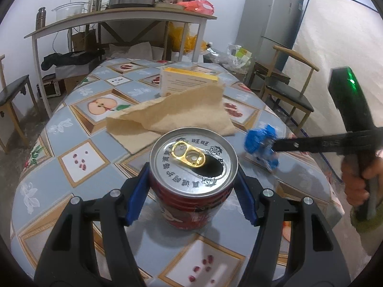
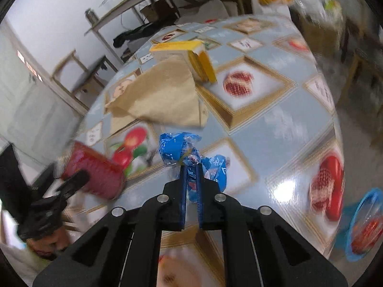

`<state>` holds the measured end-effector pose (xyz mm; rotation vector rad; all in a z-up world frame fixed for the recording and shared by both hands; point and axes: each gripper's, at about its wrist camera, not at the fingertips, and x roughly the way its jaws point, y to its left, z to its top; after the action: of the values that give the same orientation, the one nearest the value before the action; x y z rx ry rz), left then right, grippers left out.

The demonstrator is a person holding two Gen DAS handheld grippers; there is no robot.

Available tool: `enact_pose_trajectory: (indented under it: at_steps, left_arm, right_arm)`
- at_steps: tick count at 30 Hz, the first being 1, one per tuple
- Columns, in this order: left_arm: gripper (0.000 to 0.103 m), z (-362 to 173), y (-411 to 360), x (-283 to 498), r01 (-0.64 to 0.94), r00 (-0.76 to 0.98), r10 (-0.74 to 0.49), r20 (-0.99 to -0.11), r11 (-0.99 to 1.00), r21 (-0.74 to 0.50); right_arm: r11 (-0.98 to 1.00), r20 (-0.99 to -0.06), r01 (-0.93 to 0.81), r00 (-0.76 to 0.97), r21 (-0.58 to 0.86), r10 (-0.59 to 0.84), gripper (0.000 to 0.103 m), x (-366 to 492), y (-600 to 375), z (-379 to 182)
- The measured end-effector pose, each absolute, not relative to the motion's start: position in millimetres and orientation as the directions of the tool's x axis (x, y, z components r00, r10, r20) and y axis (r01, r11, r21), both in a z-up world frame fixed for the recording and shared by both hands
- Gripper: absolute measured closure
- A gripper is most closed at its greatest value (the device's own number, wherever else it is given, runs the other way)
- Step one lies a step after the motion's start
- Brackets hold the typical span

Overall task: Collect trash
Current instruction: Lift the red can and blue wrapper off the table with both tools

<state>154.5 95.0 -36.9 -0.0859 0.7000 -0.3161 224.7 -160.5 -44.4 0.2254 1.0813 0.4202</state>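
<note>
Your right tongs (image 2: 191, 165) are pressed together on the blue wrapper (image 2: 184, 151), pinching it at its crumpled middle so that a wad of crinkled blue and clear plastic sticks out past the tips and to either side; it appears lifted just off the table (image 2: 275, 124), though the blur leaves that uncertain. Your left tongs (image 1: 192, 181) are spread around the red can (image 1: 191, 181), which stands upright on the table near its front edge with the blue pads against its two sides; it looks gripped. The can's long axis is vertical, its silver lid with the gold pull tab faces up and the mouth is open. The relation that matters next, as I judge it, is where the blue basket (image 2: 363, 224) lies: beyond the table edge, low and to the right of your right tongs, so the right hand is the nearer one. The tan paper napkin (image 1: 172, 114) lies unfolded just behind the can, leaning on a yellow and white box (image 1: 186, 81); both are untouched.
</note>
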Motion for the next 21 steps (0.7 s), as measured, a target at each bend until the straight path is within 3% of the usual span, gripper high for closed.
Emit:
enact_pose_trajectory:
  at_steps: [4,11,14,16,21]
  left_arm:
    - [0.04,-37,88,146,0.279,0.704,-0.347,-0.62,0.937,-0.208]
    - [0.04,-37,73,135,0.303,0.707,-0.335,-0.622,0.939,-0.162]
    - [0.04,-36,73,134,0.297,0.705,-0.336,-0.624,0.94,-0.17]
    - [0.04,-36,74,134,0.293,0.705,-0.336,-0.624,0.94,-0.176]
    - [0.04,-36,73,133,0.292,0.707,-0.33,-0.625,0.942,-0.167]
  right_arm:
    - [0.867,-0.779,-0.146,0.388,0.476,0.493,0.095,189,-185,-44]
    - [0.911,-0.824,-0.13,0.392,0.391,0.41,0.091,155,-183,-56]
    - [0.904,-0.81,-0.132,0.407,0.406,0.423,0.078,151,-186,-55]
    - [0.91,-0.8,-0.134,0.44,0.392,0.409,0.054,147,-188,-53]
    - [0.943,-0.809,-0.159,0.484,0.292,0.332,0.051,149,-179,-54]
